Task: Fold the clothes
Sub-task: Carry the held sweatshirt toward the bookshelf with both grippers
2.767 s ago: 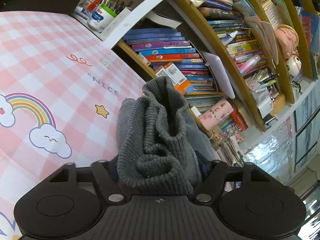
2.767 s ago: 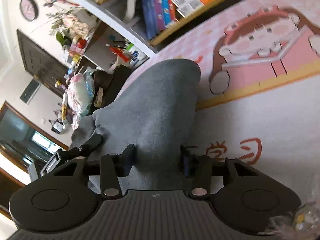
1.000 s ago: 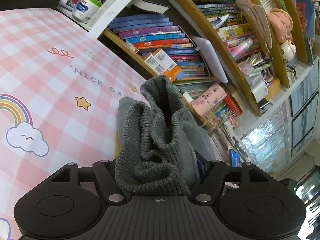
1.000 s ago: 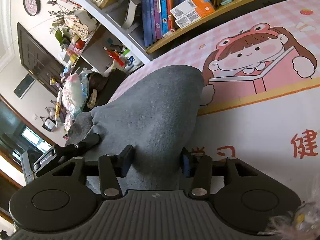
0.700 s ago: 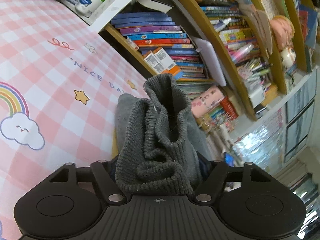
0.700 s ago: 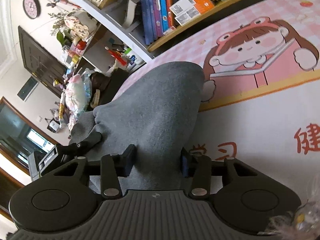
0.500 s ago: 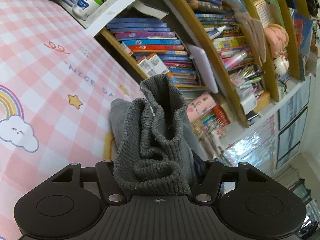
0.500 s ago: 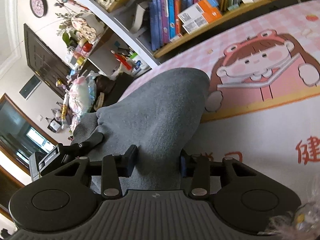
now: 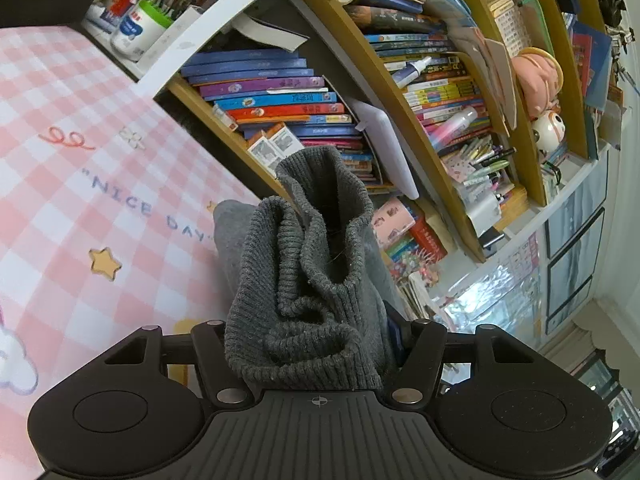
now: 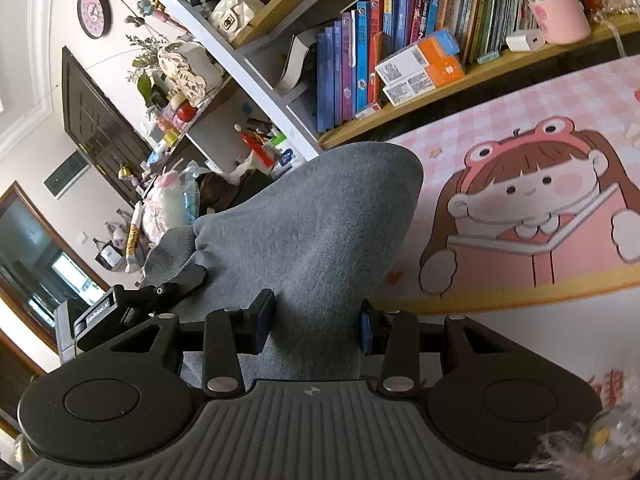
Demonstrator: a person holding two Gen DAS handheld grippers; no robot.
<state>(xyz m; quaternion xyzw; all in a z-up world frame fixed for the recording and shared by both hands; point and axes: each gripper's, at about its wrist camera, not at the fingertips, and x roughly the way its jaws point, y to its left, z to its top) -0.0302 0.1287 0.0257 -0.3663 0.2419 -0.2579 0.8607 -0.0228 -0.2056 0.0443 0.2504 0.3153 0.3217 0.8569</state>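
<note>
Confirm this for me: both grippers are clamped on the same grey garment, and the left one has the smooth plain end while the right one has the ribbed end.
Swapped. The left wrist view shows the left gripper clamped on the ribbed knit end of the grey garment; the right wrist view shows the right gripper on its smooth plain part. Both are clamped on the same garment.

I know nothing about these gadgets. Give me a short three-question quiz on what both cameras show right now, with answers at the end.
1. True or false: the left gripper is clamped on the ribbed cuff of the grey knitted garment.
2. Multiple choice: what does the right gripper hold between its pads? A) a blue book B) smooth grey cloth of the same garment C) nothing
3. Short answer: what cartoon shows on the pink checked mat beside the cloth in the right wrist view?

Key:
1. True; bunched ribbing fills the gap between its fingers.
2. B.
3. A girl in a frog hat reading a book.
</note>
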